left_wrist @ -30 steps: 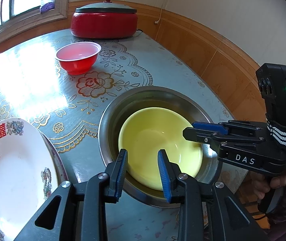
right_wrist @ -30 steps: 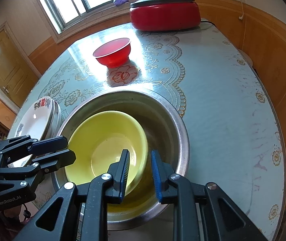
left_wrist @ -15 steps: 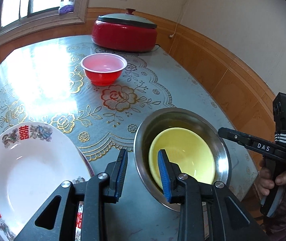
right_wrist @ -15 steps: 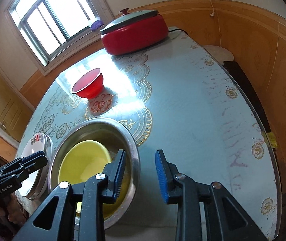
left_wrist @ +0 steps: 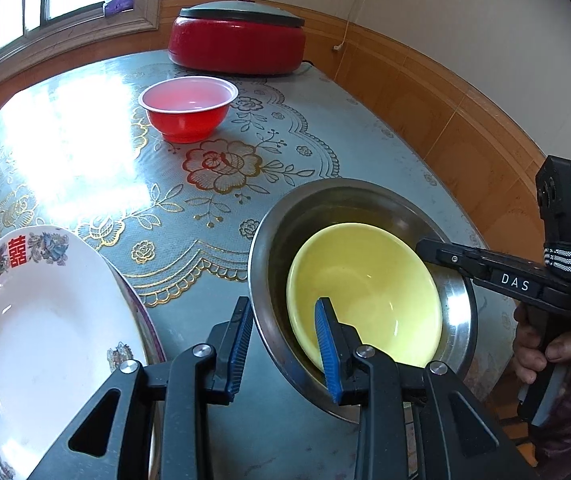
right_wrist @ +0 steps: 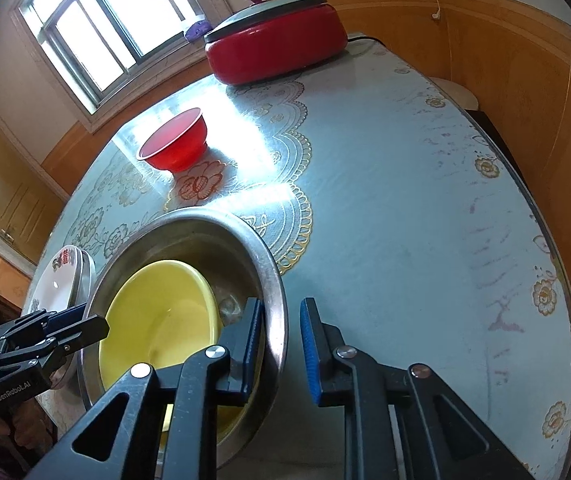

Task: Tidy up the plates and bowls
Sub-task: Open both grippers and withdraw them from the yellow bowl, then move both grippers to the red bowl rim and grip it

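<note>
- While our left gripper (left_wrist: 283, 344) straddles the steel basin's (left_wrist: 261, 248) near rim, fingers apart, nothing is pinched.
- Our right gripper (right_wrist: 281, 346) has just been closing across the basin's opposite rim, pads not pressing.
- Inside the basin lies the yellow bowl (left_wrist: 365, 288).

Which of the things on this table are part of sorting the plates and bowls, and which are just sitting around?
For the job:
- metal basin
- yellow bowl inside it
- red bowl
- white plate

Just lying about:
- red lidded cooker
- purple thing on the windowsill
</note>
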`<state>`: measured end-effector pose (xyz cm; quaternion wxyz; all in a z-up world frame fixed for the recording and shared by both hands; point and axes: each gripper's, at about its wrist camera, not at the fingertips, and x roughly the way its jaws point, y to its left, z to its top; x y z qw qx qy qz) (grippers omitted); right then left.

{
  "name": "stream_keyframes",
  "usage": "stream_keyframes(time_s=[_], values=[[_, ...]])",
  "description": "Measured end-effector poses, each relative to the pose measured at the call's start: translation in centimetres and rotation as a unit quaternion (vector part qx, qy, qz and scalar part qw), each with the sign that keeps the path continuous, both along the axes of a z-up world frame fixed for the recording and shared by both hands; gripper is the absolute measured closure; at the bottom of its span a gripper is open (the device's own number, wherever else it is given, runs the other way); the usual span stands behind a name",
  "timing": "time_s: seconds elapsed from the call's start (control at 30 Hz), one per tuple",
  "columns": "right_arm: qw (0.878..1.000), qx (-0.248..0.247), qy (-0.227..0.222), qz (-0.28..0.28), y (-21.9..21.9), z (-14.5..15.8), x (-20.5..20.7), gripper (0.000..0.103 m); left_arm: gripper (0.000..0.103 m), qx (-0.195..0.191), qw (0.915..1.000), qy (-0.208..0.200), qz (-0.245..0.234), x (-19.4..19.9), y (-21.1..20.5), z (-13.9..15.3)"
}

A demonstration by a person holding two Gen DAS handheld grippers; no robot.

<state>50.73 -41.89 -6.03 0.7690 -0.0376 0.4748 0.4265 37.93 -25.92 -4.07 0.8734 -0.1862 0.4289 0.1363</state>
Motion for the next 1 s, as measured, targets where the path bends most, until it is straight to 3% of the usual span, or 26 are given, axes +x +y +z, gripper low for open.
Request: stream_keyframes(time_s=[0.13, 0.2, 0.53, 0.7, 0.8, 0.87, 1.0], values=[[1.0, -0.008, -0.01, 0.01, 0.6, 0.2, 0.2, 0.083, 0.071, 0.007, 0.9999, 0.0, 0.007, 0.4, 0.3, 0.1], [1.0, -0.007, -0.014, 0.007, 0.7, 0.5, 0.5, 0.072, 0.071, 0.009, 0.9999, 0.0, 0.008, 0.6, 0.5, 0.2], [0.999, 0.019, -0.028, 0.034, 3.9, 3.5, 2.7, 0.055, 0.066, 0.006, 0.9976, -0.024, 0.065, 1.2, 5.1, 2.5], [0.991, 0.077, 0.039, 0.101, 8.2, 4.4, 3.7, 0.034, 0.058, 0.008, 0.9951, -0.031, 0.093, 2.1, 8.1, 3.8], [0.985, 0.1, 0.082, 0.118, 11.1, 4.4, 4.8, 0.033, 0.056, -0.001, 0.9939, -0.027, 0.107, 3.0, 9.9, 3.8], [0.98, 0.119, 0.113, 0.114, 12.7, 4.1, 5.7, 0.031, 0.047, -0.02, 0.992, -0.028, 0.122, 3.5, 11.5, 3.6], [0.966, 0.141, 0.187, 0.11, 15.9, 2.5, 7.9, 0.03, 0.047, -0.057, 0.9866, -0.037, 0.148, 4.3, 14.7, 3.2]])
